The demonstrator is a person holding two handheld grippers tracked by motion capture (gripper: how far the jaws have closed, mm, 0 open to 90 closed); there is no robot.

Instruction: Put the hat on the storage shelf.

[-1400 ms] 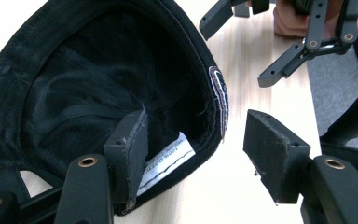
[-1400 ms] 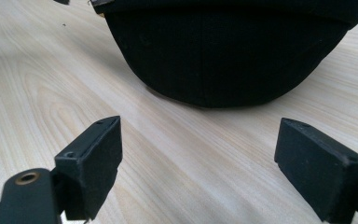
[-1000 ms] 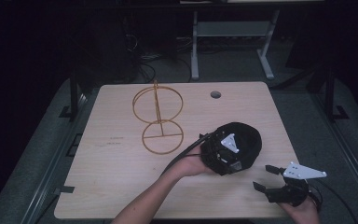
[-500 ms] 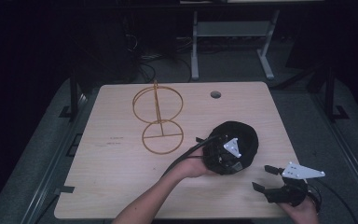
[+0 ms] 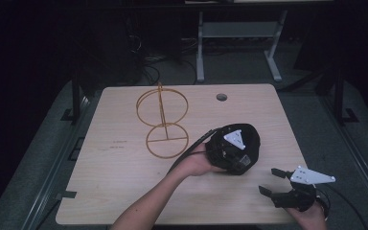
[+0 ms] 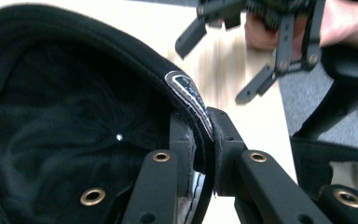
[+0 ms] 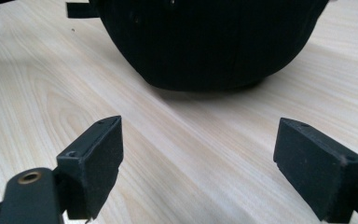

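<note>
Resting on the table (image 5: 124,191) just right of the gold wire stand (image 5: 162,122), the black cap (image 5: 249,143) sits a touch closer to the stand than a second ago — the left gripper (image 6: 205,140) has nudged it that way, jaws pinching the brim. The right gripper (image 5: 274,182), near the cap's front edge, has barely shifted — its jaws are spread wide, holding nothing. My read: the cap is secured and heading for the stand, with the right gripper waiting to assist.

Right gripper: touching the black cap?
Apart. The right gripper view shows the right gripper with jaws open and bare table before the black cap.
</note>
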